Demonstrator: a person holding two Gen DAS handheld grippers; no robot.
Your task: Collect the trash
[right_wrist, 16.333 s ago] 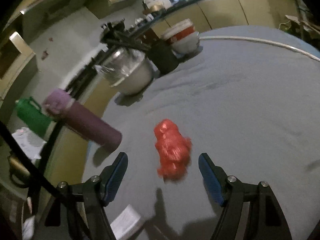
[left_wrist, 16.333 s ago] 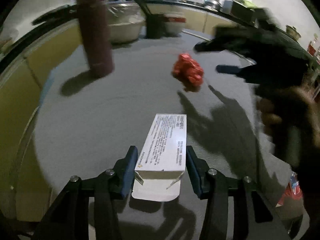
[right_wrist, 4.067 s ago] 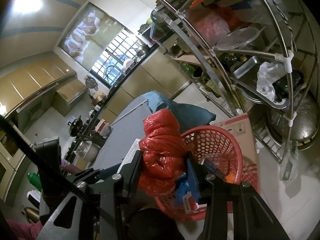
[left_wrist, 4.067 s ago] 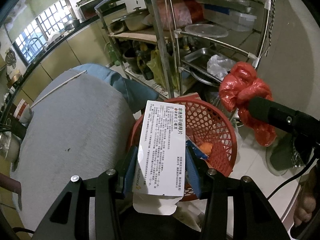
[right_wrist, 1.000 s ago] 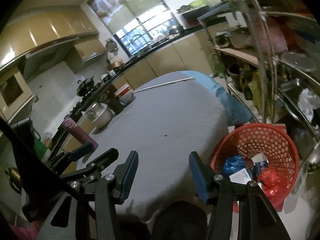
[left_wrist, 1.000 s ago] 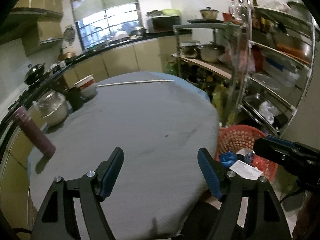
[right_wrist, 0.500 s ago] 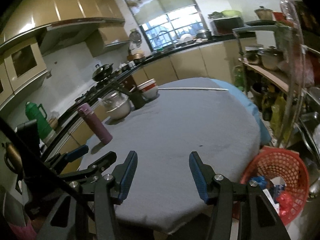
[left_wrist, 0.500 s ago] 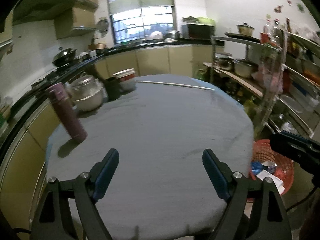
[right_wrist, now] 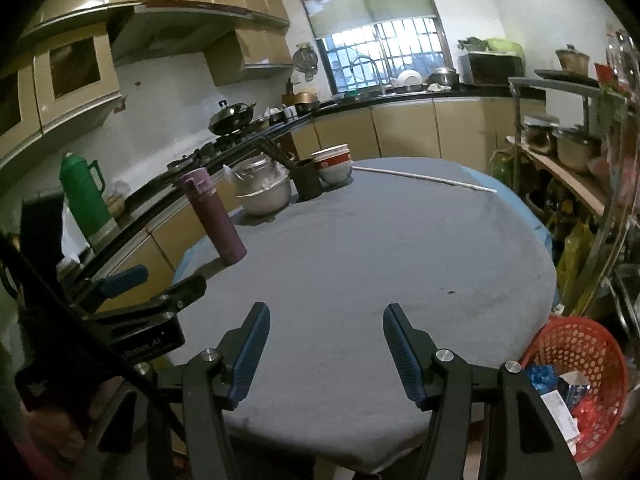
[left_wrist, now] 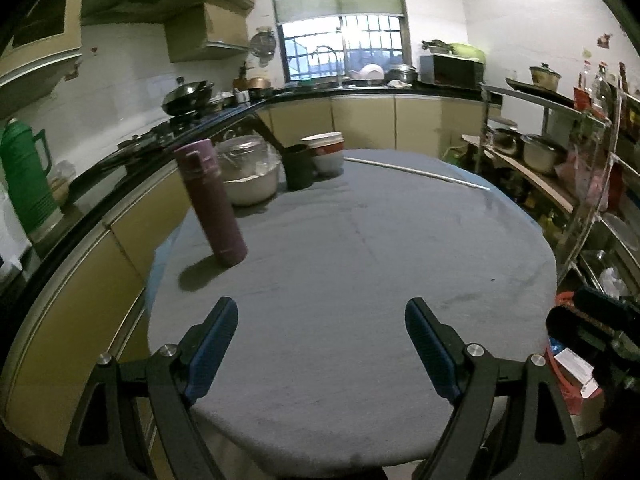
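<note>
Faintly legible: left tool (right_wrist: 160,292) label "RobotAI".

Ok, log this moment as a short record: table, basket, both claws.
table: grey cloth, no trash seen on it
standing on it: purple flask, covered bowl, dark cup, stacked bowls
basket: red mesh basket on the floor beside the table, holding white carton, red bag, blue wrapper
left claw: open, empty
right claw: open, empty
</note>
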